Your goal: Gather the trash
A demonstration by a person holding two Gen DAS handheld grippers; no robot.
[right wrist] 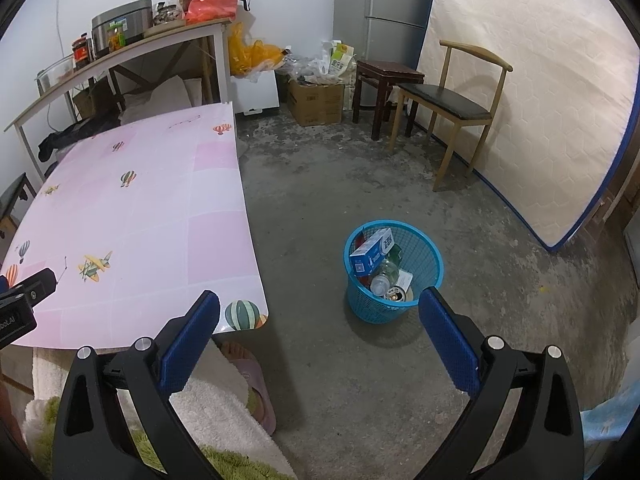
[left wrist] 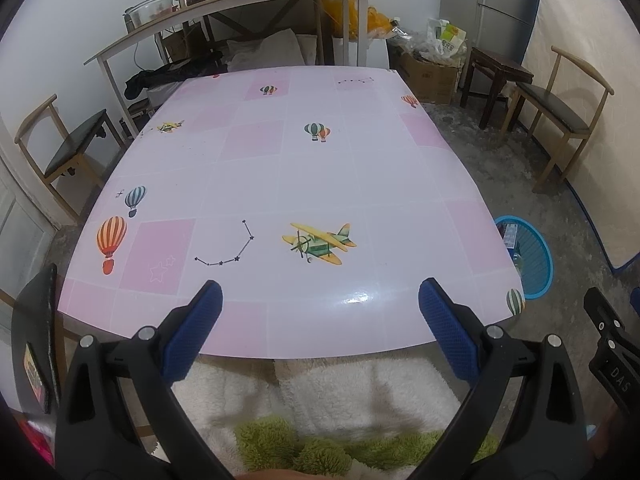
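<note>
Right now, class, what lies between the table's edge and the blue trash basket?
Only bare concrete floor separates the table from the basket, clearest in the right wrist view.

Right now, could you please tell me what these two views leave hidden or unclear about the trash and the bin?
- Blue basket: in the left wrist view the table edge hides half of it.
- Basket bottom: in the right wrist view the white-and-blue box, clear bottle and can cover what lies below.
- Box print: too small to read.
- Floor beneath the table: hidden in both views.
</note>
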